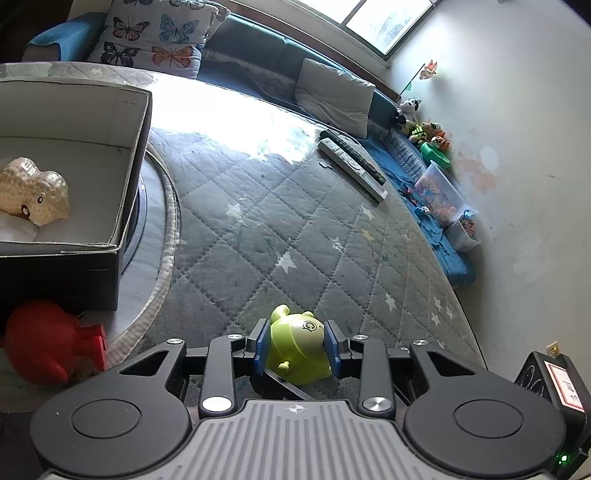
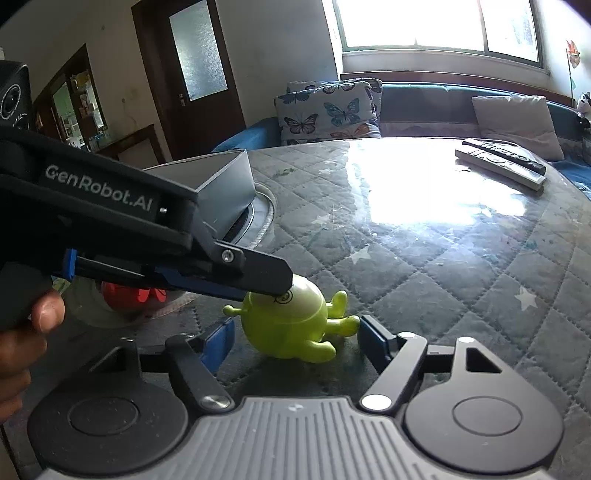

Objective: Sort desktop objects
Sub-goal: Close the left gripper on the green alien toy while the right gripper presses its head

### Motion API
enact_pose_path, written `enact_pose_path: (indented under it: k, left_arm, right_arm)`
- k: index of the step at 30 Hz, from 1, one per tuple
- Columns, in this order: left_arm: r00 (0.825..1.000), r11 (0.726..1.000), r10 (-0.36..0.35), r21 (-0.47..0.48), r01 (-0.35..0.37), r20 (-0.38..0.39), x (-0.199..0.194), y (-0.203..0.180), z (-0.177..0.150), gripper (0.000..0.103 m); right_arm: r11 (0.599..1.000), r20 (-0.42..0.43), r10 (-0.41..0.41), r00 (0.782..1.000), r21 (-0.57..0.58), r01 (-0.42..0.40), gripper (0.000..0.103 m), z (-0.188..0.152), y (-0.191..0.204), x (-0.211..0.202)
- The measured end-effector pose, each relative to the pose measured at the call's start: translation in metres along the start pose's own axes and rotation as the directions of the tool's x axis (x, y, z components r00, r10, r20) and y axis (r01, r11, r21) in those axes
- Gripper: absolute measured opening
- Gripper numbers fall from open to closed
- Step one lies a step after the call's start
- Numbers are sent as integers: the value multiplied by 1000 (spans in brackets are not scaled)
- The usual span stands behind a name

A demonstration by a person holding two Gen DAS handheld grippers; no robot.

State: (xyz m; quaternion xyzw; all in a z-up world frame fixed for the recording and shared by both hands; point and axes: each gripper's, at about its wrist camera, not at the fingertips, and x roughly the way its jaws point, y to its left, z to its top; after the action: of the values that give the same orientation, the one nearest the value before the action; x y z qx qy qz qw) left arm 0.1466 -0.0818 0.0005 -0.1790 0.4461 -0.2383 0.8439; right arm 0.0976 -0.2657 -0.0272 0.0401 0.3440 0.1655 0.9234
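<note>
Pinching green toy [image 1: 297, 347] — left hand-held gripper [image 1: 297, 345], table [image 1: 258, 229]

Daylight pours in from the window [image 2: 439, 26] at the far wall, which is blown out to pure white, and throws a hard glare patch across the glossy quilted table cover [image 2: 424, 192]. Nearer things sit in softer shade. Both fisheye views bend straight lines and darken at the corners.

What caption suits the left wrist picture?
Left gripper jaws close on a green toy beside an open box.
</note>
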Motion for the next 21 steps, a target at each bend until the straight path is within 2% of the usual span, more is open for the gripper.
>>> enact_pose_path:
  k: [5, 13, 21]
  left_arm:
    - [1000, 1000, -9, -22, 8, -6, 4, 2, 2, 35]
    - [1000, 998, -15, -68, 13, -23, 9, 7, 7, 39]
    - [999, 998, -24, -51, 23, -24, 9, 7, 5, 39]
  right_arm:
    - [1000, 2, -7, 1000, -1, 7, 69, 1, 0, 1]
    - [1000, 3, -13, 1000, -3, 13, 69, 2, 0, 2]
    - [1000, 3, -13, 1000, -5, 13, 69, 2, 0, 2]
